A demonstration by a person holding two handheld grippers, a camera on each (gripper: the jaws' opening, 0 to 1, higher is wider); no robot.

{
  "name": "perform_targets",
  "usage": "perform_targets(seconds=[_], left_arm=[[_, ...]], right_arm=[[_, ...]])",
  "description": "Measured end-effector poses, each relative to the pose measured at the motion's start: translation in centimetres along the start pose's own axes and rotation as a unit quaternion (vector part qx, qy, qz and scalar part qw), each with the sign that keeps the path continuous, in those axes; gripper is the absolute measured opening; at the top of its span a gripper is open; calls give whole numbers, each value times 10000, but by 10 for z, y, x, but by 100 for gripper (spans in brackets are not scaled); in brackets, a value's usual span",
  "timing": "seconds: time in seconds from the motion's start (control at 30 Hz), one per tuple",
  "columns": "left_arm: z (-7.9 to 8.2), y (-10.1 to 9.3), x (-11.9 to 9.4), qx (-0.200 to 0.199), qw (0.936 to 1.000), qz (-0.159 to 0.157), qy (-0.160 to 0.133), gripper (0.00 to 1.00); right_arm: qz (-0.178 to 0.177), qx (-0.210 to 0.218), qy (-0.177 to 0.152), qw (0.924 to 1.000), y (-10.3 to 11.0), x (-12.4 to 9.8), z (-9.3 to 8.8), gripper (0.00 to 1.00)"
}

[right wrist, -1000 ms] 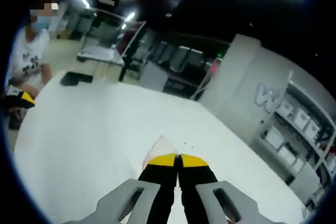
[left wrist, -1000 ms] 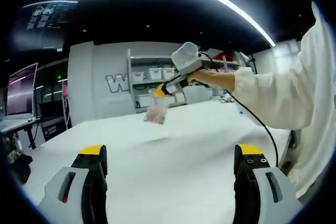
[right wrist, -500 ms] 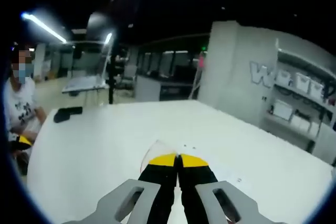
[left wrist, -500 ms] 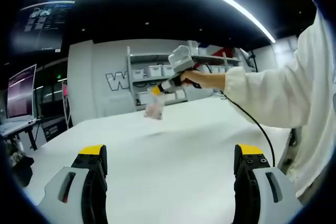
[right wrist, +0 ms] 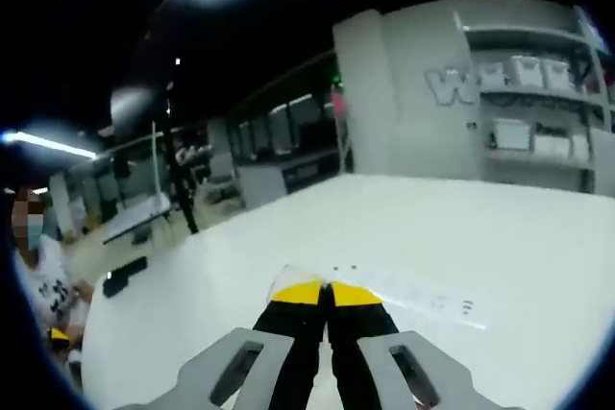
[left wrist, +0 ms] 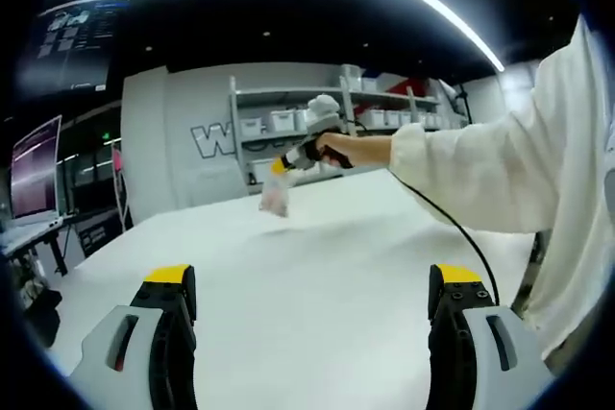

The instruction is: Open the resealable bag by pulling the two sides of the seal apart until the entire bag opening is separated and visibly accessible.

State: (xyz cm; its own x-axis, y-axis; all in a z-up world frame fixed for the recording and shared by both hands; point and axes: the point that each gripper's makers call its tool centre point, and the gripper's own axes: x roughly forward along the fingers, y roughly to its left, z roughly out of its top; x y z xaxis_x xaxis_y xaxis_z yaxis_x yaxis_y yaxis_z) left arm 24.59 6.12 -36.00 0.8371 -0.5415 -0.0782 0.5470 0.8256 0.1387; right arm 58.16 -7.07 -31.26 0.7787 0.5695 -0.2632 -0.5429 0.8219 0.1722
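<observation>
Clear plastic, the resealable bag hangs from the right gripper above the white surface, seen from the left gripper view against the far wall's shelf unit. Something pale, with a pinkish tint, sits in the bag's lower part; what it is cannot be told at this size. The bag's bottom edge is close to the surface, though whether it touches cannot be told. A hand in a white sleeve holds that gripper out over the surface, a black cable trailing back from it.

In the right gripper view, the right gripper has its yellow-tipped jaws pressed together on the bag's top edge, the clear strip running off to the right of the tips.

The left gripper has its jaws spread wide with nothing between them, well apart from the bag and nearer than it. Between this gripper and the bag the surface lies bare and broad. White bins stand on the shelf unit beyond the surface's far edge.
</observation>
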Motion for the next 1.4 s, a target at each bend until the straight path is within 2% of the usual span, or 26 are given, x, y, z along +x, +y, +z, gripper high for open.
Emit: perform_targets(seconds=[0.07, 0.37, 0.77, 0.87, 0.97, 1.03, 1.2, 1.27, 1.4], left_arm=[[-1, 1, 2, 15, 10000, 11, 31, 100], [-3, -4, 8, 29, 9999, -22, 97, 100], [-6, -3, 8, 83, 9998, 10, 206, 98], [-5, -4, 9, 89, 9998, 18, 179, 98], [-4, -5, 10, 95, 9998, 19, 166, 98], [-5, -6, 10, 94, 9998, 10, 176, 98], [-4, -7, 10, 75, 9999, -18, 153, 99], [-3, -7, 11, 76, 9999, -22, 150, 99], [-4, -6, 11, 107, 9998, -24, 171, 99]], right_arm=[[-32, 121, -10, 9999, -11, 4, 0, 0], [-39, 912, -128, 9957, -31, 14, -1, 0], [-36, 1688, -358, 9850, -42, 28, -8, 0], [-109, 1963, -453, 9794, -53, 31, -8, 0], [-91, 2390, -657, 9687, -65, 32, -2, 0], [-78, 2597, -749, 9628, -66, 30, -4, 0], [-180, 2765, -803, 9575, -77, 36, -11, 0], [-149, 2858, -808, 9548, -74, 38, -16, 0], [-168, 2808, -701, 9570, -72, 47, -24, 0]])
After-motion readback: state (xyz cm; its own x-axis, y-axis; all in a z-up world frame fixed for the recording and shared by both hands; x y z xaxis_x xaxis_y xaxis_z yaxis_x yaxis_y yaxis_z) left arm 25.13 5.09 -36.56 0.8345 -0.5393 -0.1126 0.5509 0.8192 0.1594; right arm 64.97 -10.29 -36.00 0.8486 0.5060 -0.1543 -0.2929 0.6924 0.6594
